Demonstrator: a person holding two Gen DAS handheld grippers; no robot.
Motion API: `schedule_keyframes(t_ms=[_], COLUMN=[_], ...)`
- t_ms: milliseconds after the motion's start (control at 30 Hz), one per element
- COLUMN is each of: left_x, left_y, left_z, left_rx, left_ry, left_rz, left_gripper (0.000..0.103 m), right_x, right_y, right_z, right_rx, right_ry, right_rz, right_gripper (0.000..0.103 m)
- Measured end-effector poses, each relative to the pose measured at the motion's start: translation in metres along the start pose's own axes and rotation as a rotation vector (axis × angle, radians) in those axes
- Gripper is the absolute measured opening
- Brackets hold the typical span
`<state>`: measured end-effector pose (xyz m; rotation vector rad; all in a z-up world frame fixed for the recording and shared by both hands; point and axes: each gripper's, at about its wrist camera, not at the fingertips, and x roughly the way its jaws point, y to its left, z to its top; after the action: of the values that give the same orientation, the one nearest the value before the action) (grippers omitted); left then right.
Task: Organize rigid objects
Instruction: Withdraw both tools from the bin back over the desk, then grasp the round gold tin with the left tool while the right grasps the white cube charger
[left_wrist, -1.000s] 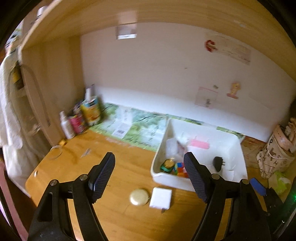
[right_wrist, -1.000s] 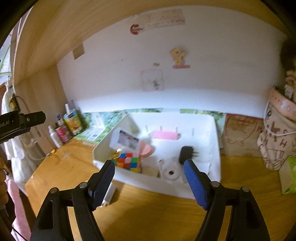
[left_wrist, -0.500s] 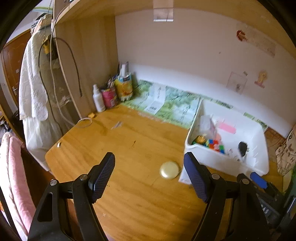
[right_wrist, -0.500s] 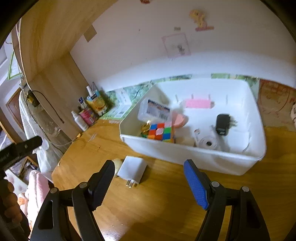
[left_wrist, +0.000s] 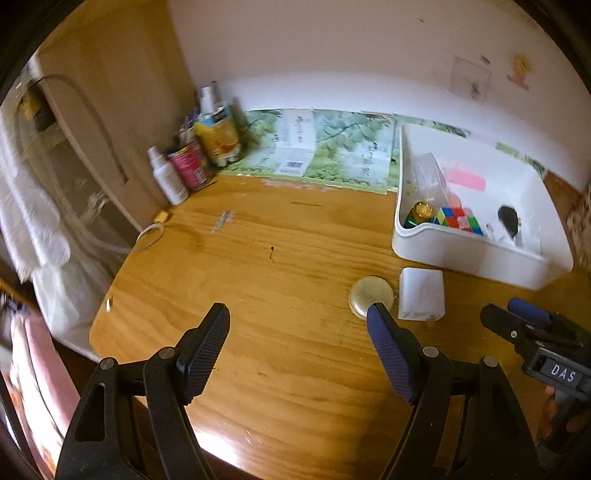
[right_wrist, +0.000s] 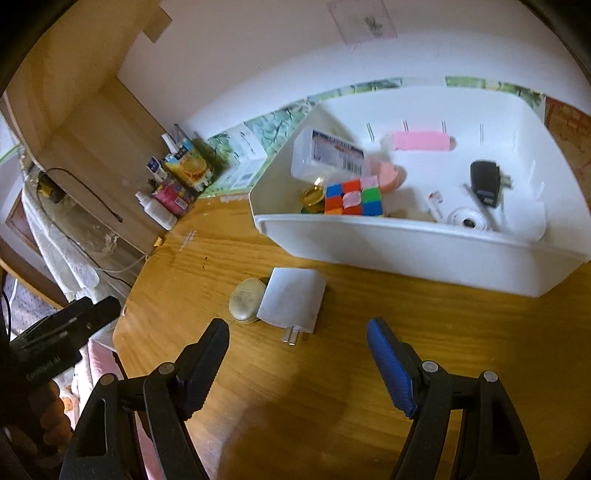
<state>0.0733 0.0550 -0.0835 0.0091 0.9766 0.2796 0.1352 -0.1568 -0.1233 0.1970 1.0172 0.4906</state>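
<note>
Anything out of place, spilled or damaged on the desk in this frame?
Nothing looks spilled or broken. Two items lie loose on the wooden desk just outside the white bin: a white charger plug lying flat, prongs toward the camera, and a round pale disc right beside it. The other small things sit inside the bin.

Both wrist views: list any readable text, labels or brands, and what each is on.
"DAS": white letters on the right gripper body's black tag, left wrist view.
"GenRobot.AI", blurred and uncertain: on the left gripper's body, right wrist view.
Barcode label on the clear box in the white bin: too blurred.
Printed paper mat, bottles and juice carton: print unreadable.
</note>
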Motion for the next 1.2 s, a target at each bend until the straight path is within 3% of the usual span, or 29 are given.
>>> schedule_keyframes(t_ms=[333,733,1200], left_x=[0.038,0.080,0.123], left_y=[0.005,-0.008,-0.030], left_z=[0.026,0.024,0.012], left_rx=[0.228,0.538,0.723], left_ry=[0.059,0.123,0.165], left_rz=[-0.185,-0.380,-0.508], left_gripper=[0.080,0.084,0.084], right_x=[0.037,0.066,0.081], right_y=[0.019,0.031,0.035], right_z=[-0.006,-0.015,-0.014], right_rx=[0.171,0.335,0.335], right_ry=[0.049,0.046,0.072], right_rz=[-0.101,-0.250,-0.365], right_gripper=[0.078,0.078,0.078])
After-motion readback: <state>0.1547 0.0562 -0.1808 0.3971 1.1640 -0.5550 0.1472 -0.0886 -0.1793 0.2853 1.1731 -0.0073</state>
